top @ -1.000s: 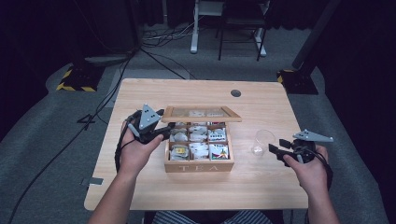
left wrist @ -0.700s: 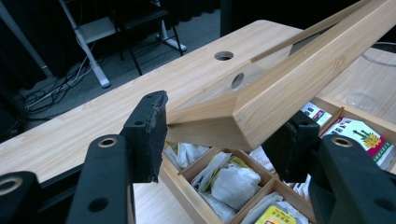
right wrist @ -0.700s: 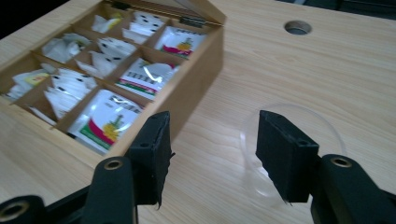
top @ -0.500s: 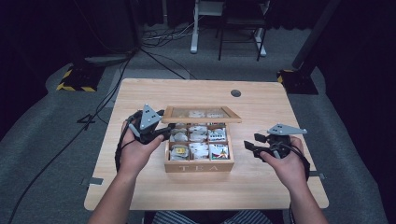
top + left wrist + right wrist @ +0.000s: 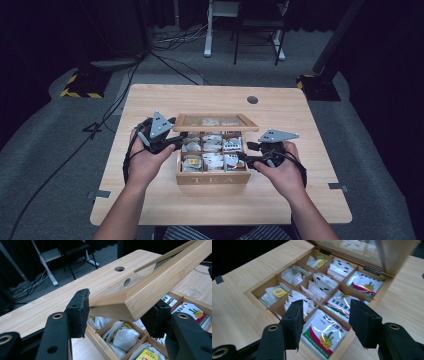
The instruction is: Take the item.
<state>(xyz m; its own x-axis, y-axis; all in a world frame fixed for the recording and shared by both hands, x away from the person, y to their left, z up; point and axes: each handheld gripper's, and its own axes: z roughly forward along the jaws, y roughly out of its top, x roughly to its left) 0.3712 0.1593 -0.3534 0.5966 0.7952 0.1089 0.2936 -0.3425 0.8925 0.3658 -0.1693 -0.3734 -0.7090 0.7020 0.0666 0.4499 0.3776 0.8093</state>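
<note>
A wooden tea box [image 5: 212, 178] marked TEA stands mid-table, its compartments full of tea bags [image 5: 324, 333]. Its glass-paned lid [image 5: 215, 121] is raised. My left gripper [image 5: 176, 141] is at the box's left side, shut on the lid's front corner [image 5: 162, 282]; in the left gripper view the left gripper [image 5: 120, 312] has that corner between its pads. My right gripper [image 5: 244, 151] is at the box's right side. In the right gripper view the right gripper [image 5: 325, 317] stands open over the front right compartments, with nothing held.
The table [image 5: 150, 105] has a round cable hole [image 5: 252, 99] behind the box. A clear glass [image 5: 193, 293] stands on the table to the right of the box. Desk legs and cables lie on the floor beyond the far edge.
My right gripper has moved left from the table's right side to the box's right edge. The left gripper and the raised lid have stayed put.
</note>
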